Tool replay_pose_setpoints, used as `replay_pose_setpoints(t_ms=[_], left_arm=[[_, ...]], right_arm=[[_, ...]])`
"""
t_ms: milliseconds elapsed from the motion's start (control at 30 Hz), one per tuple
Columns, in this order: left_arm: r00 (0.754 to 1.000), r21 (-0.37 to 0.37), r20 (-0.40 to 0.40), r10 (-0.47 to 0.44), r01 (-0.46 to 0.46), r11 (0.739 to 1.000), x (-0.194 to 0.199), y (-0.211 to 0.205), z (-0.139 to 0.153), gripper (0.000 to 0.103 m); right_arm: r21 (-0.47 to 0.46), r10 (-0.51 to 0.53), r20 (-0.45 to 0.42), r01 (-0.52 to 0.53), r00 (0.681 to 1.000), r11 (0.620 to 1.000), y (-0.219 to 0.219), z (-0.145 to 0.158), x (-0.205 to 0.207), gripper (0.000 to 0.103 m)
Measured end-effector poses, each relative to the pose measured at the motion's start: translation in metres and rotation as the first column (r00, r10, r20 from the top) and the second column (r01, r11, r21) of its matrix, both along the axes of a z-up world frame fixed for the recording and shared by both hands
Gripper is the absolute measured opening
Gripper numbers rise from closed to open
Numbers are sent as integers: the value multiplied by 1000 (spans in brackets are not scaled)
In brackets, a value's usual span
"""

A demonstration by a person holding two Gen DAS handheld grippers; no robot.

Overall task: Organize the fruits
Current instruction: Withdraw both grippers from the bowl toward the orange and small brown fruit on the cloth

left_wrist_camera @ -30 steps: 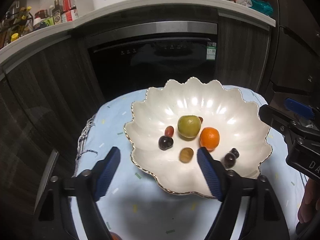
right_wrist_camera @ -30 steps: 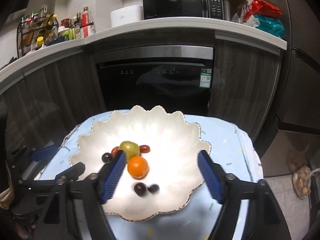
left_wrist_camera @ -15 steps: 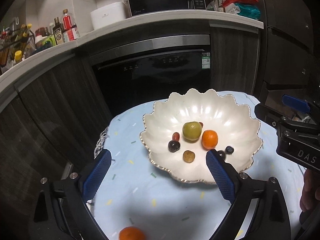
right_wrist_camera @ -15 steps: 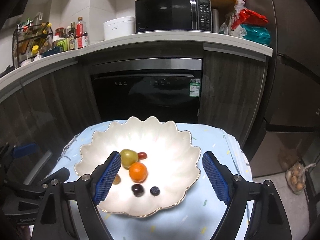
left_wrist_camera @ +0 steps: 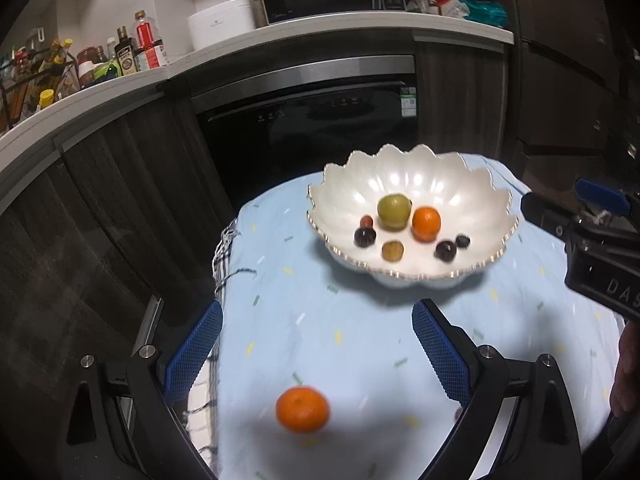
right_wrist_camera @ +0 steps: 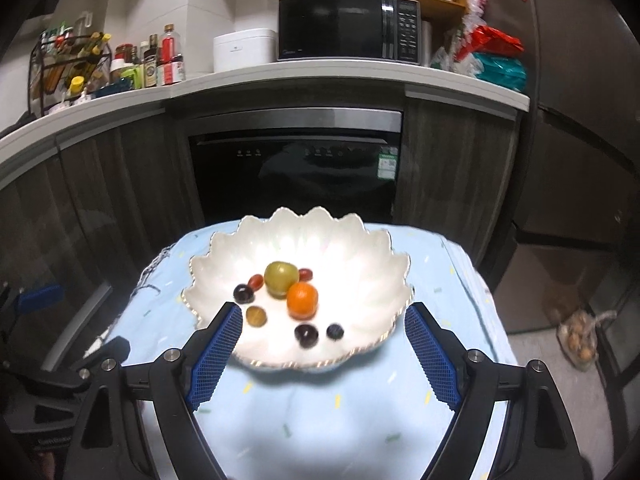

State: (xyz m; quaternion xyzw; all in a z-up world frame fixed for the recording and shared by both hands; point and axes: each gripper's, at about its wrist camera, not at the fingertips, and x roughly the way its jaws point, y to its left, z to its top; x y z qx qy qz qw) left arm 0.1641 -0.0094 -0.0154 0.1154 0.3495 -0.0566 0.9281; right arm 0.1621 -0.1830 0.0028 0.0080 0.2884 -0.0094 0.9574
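A white scalloped bowl (left_wrist_camera: 472, 196) (right_wrist_camera: 360, 252) stands on a table with a light blue cloth (left_wrist_camera: 360, 328). In it lie a green fruit (left_wrist_camera: 394, 211), an orange (left_wrist_camera: 426, 223) and several small dark, red and brown fruits. A second orange (left_wrist_camera: 303, 409) rests on the cloth near the front, between and below the left gripper's blue pads. My left gripper (left_wrist_camera: 316, 352) is open and holds nothing. My right gripper (right_wrist_camera: 322, 350) is open too, its pads framing the bowl's near rim from short of it. Its body (left_wrist_camera: 600, 256) shows at the right of the left wrist view.
Behind the table are dark cabinets and a black built-in oven (right_wrist_camera: 296, 172). The white counter (right_wrist_camera: 240, 76) carries bottles, a white appliance and a microwave (right_wrist_camera: 348, 28). A checked cloth edge (left_wrist_camera: 224, 248) hangs at the table's left. A bag (right_wrist_camera: 580, 340) lies on the floor, right.
Both grippers pulled back from the bowl, which now looks smaller and farther. The left jaws spread wider. The loose orange on the cloth has come fully into the left wrist view.
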Motion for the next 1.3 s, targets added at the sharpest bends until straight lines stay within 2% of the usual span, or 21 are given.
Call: replay_pose_setpoints(t_ms=[333, 633, 833, 933, 1300], left_arm=[[998, 41, -12, -58, 59, 997, -23, 25, -9, 97], [989, 79, -50, -142, 146, 986, -34, 27, -27, 97], [978, 119, -67, -200, 207, 971, -37, 25, -38, 97], [977, 127, -75, -200, 209, 970, -36, 27, -44, 97], [980, 25, -159, -123, 129, 991, -14, 44, -59, 97]], right_arm=[[-27, 12, 15, -12, 1000, 1000, 42, -4, -43, 84], [8, -66, -118, 68, 991, 998, 43, -35, -59, 84], [58, -64, -184, 76, 981, 995, 43, -57, -63, 84], [47, -40, -203, 51, 978, 998, 50, -67, -65, 84], [17, 19, -219, -15, 976, 1000, 68, -83, -60, 84]])
